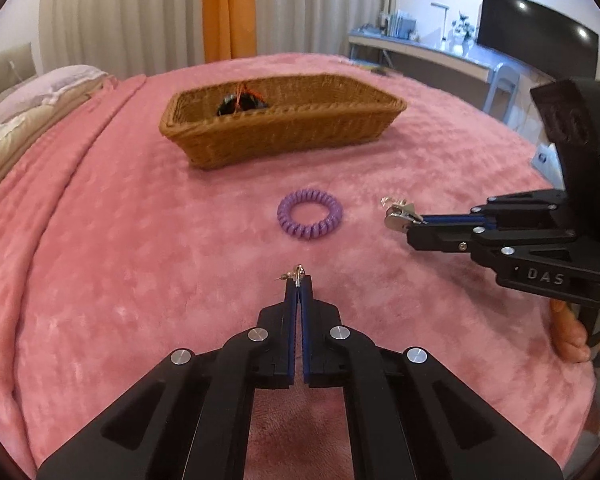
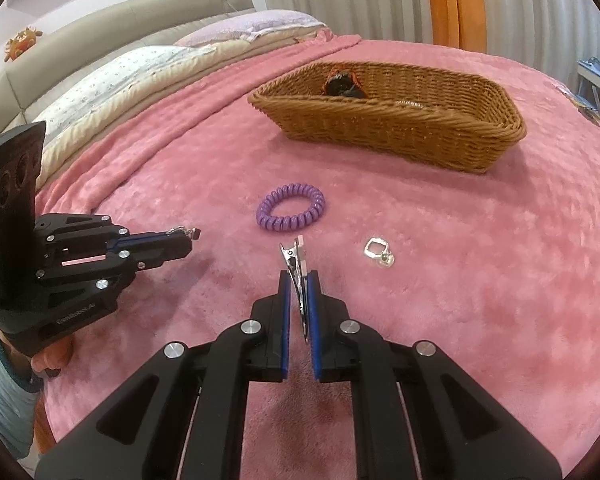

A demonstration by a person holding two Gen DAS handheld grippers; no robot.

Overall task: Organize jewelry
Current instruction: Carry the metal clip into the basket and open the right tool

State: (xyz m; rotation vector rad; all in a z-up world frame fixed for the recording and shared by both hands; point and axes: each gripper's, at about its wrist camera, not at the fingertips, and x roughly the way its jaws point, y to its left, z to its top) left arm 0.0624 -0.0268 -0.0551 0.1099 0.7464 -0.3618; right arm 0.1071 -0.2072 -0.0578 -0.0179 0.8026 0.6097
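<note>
My left gripper is shut on a small silver earring just above the pink blanket; it also shows in the right wrist view. My right gripper is shut on a silver hair clip; it also shows in the left wrist view. A purple spiral hair tie lies between the grippers and the wicker basket. A dark beaded piece lies in the basket. A clear square earring lies on the blanket right of my right gripper.
The pink blanket covers a bed. Pillows lie at the left. Curtains hang behind the bed. A desk with a dark monitor stands at the right.
</note>
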